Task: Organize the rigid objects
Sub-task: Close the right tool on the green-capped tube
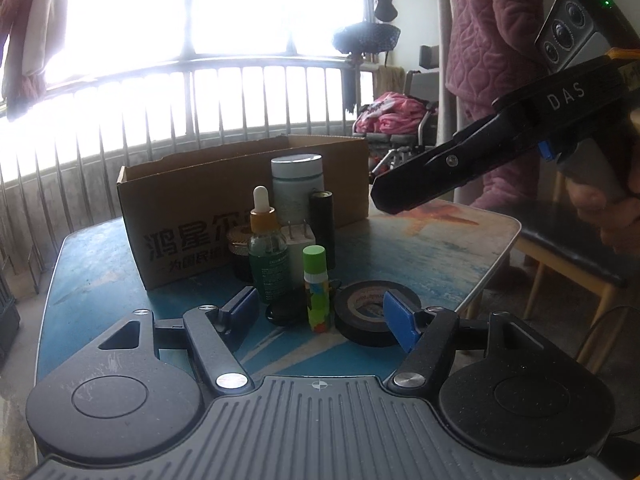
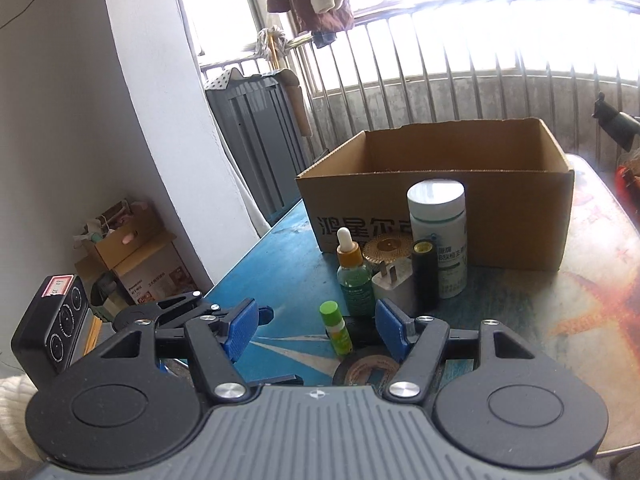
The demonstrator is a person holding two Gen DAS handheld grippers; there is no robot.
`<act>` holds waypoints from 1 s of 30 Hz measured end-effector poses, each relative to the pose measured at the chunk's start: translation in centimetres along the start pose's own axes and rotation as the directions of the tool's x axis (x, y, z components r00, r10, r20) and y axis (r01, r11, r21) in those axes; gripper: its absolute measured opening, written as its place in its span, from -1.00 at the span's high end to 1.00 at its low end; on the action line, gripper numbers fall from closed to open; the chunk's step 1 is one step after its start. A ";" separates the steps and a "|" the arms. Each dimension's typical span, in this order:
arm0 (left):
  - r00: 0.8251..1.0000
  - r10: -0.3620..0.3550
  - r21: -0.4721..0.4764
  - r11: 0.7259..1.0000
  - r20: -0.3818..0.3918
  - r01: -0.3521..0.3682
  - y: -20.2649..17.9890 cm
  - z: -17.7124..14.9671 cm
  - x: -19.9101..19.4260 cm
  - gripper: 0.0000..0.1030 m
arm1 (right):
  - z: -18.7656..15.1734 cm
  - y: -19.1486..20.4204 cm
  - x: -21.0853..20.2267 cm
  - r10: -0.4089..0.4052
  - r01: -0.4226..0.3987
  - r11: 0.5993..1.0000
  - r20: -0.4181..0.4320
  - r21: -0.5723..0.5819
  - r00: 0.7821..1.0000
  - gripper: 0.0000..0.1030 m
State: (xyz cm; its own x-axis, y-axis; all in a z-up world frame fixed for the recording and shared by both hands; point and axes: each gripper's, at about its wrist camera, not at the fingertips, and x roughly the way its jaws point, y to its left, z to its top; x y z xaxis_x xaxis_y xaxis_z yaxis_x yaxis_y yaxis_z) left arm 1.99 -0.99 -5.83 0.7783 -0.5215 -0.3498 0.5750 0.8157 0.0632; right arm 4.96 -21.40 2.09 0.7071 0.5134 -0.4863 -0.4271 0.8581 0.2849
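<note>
Nothing is packed yet: your box [image 2: 436, 216] looks empty, and the bottles [image 2: 438, 240], dropper [image 2: 354, 280], plug [image 2: 394, 290], glue stick [image 2: 335, 330] and tape [image 1: 370, 314] all stand on the surface in front of the box. Both your left gripper [image 1: 320, 314] and right gripper [image 2: 316, 330] have jaws wide, holding nothing.

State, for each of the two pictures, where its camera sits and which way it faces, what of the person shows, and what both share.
Left wrist: behind the open left gripper, facing the box and window; right gripper and a hand at right.
Right wrist: behind the open right gripper, facing the box and railing; left gripper and a sleeve at left.
Shared: box, bottles, tape, table.
</note>
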 end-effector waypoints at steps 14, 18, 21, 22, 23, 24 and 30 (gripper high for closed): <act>0.999 0.008 -0.104 0.994 -0.039 -0.012 0.3 -0.1 4.1 0.21 | -2.2 -2.3 2.0 0.019 -0.018 0.998 -0.019 0.055 1.000 -0.31; 0.998 -0.027 -0.160 0.987 -0.048 0.019 0.7 -0.3 5.0 0.60 | -2.3 -2.4 2.1 0.015 -0.014 0.999 -0.026 0.039 1.000 -0.31; 0.999 -0.016 -0.157 0.988 -0.044 0.009 0.8 -0.2 5.0 0.70 | -2.3 -2.5 2.2 0.026 -0.024 0.999 -0.029 0.040 0.999 -0.31; 0.999 -0.012 -0.151 0.988 -0.043 0.005 0.7 -0.2 5.0 0.71 | -2.3 -2.5 2.2 0.030 -0.028 0.999 -0.029 0.040 0.999 -0.31; 0.999 -0.012 -0.145 0.989 -0.041 0.006 0.7 -0.2 5.0 0.71 | -2.4 -2.5 2.2 0.030 -0.029 0.999 -0.028 0.040 0.999 -0.31; 0.999 -0.013 -0.138 0.990 -0.039 0.007 0.6 -0.2 4.9 0.71 | -2.4 -2.5 2.2 0.030 -0.029 0.999 -0.029 0.039 0.999 -0.31; 1.000 -0.011 -0.105 0.994 -0.023 0.009 0.3 0.0 4.1 0.71 | -2.3 -2.3 2.3 0.045 -0.044 0.998 -0.023 0.042 0.999 -0.31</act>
State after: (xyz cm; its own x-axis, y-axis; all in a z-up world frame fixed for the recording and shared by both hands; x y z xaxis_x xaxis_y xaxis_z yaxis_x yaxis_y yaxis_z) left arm 5.36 -2.86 -7.27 0.7658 -0.5248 -0.3718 0.5521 0.8329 -0.0384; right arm 6.23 -22.26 -1.60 0.6744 0.5508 -0.4917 -0.4334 0.8345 0.3403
